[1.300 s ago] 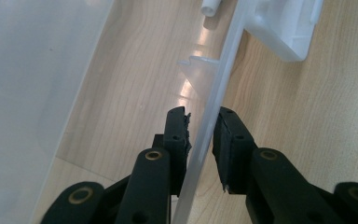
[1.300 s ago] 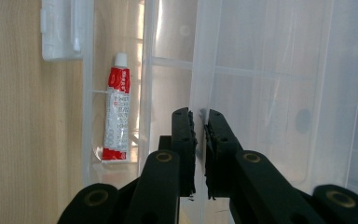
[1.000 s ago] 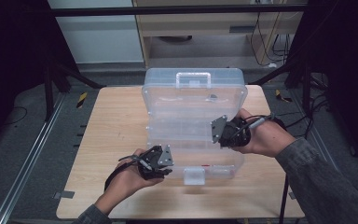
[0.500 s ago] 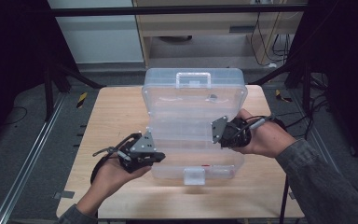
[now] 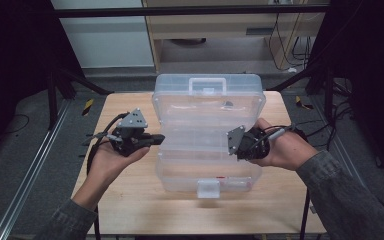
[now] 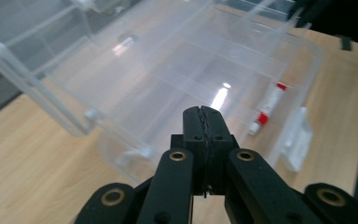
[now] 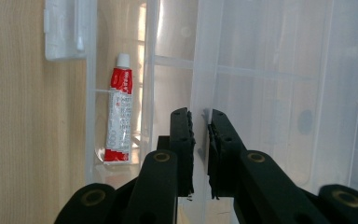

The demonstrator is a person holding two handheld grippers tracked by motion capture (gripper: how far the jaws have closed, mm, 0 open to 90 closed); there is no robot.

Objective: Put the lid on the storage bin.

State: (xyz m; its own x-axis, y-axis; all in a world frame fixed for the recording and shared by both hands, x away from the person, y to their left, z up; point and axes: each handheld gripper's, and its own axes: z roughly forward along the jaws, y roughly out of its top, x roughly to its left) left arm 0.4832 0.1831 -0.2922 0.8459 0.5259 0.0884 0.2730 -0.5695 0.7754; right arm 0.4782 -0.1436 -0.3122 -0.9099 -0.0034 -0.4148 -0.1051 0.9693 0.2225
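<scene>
Currently, we read the scene like this:
box: clear plastic organiser box [image 5: 207,145] sits mid-table [image 5: 130,205], lid [image 5: 209,100] swung up and back, carry handle [image 5: 207,85] at the far edge, latch tab [image 5: 207,188] on the near edge.
contents: one red-and-white tube [image 7: 119,116] lying in a front compartment just behind the latch wall; also visible in the left gripper view [image 6: 268,107]. Other compartments look empty to us.
left claw [image 5: 156,139]: jaws pressed together, nothing between them [image 6: 204,135]; it hovers just beside the box's left wall at about rim height, apart from it.
right claw [image 5: 231,142]: jaws nearly closed around a thin clear tray wall or divider edge [image 7: 199,140]; a slim gap shows, and we cannot tell whether the pads actually bite the plastic.
risk 1: if the right claw pulls on that thin wall without a firm hold, we expect it to slip off; clear plastic is slick and flexes.
risk 2: if it does hold and lifts, the light box could drag or tip, since nothing pins the base; the left claw is not touching.
risk 3: any tilt would likely send the tube rolling or sliding within its compartment.
risk 4: the lid stands unsupported; a jolt to the box could drop it onto the claws.
</scene>
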